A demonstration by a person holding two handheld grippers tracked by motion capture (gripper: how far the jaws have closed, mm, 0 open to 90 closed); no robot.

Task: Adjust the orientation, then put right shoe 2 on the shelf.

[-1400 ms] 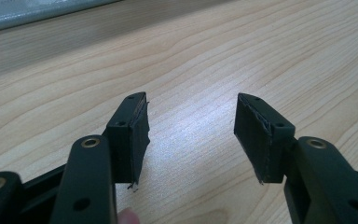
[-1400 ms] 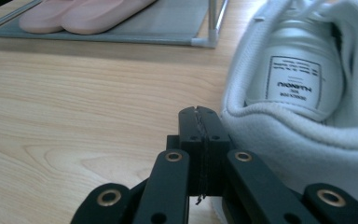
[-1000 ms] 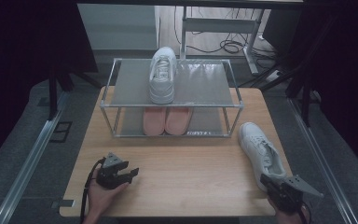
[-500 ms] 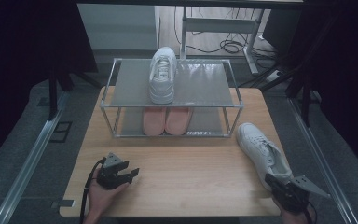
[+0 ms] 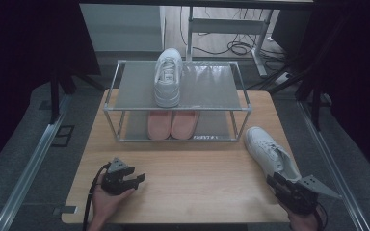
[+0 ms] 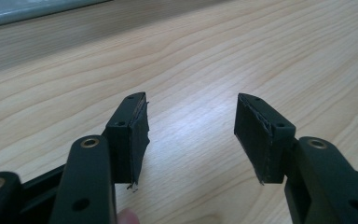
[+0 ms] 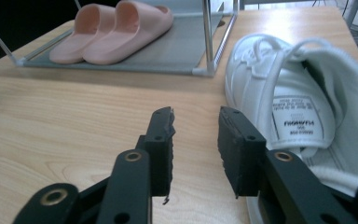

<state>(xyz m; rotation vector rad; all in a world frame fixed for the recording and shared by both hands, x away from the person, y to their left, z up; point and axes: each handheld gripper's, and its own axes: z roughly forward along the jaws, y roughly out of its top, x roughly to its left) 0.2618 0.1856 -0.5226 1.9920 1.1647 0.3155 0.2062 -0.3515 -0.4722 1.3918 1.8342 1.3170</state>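
Observation:
A white sneaker [image 5: 269, 150] lies on the wooden table [image 5: 197, 168] at the right, toe toward the rack. My right gripper [image 5: 275, 182] sits at its heel. In the right gripper view the sneaker [image 7: 298, 93] lies just beside the right jaw, and the right gripper [image 7: 196, 135] is open. Its jaws have just been opening, with only bare table between them. A second white sneaker [image 5: 167, 77] stands on the rack's top shelf. My left gripper [image 5: 137, 179] rests open on the table at the front left, and nothing sits between its jaws in the left gripper view [image 6: 191, 126].
A metal two-shelf rack [image 5: 212, 89] stands at the back of the table. A pair of pink slippers [image 5: 172, 124] sits on its lower shelf, also in the right gripper view [image 7: 116, 28]. Bare wood lies between the two grippers.
The right gripper's jaws now stand apart beside the sneaker's heel, where they were close together before. The left gripper and the sneaker on the table have kept their places.

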